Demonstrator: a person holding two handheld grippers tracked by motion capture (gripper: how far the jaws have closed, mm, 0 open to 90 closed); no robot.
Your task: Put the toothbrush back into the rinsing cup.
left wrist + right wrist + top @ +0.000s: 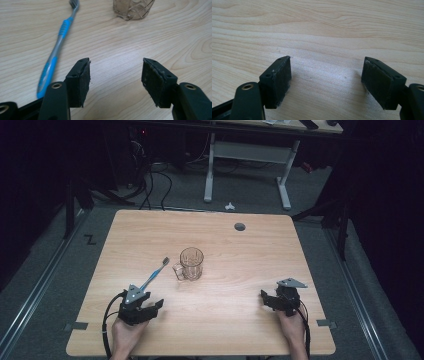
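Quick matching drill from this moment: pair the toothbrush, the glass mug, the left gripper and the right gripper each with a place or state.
Things:
1. toothbrush
2. glass mug
3. left gripper
4. right gripper

Places or states:
A. upright near the table's middle, nothing visible inside
B. open over bare wood at the near right
C. lying flat, bristle end pointing away toward the mug
D. open at the near left, the brush handle just outside its jaws

Pairs: 1-C, 2-A, 3-D, 4-B
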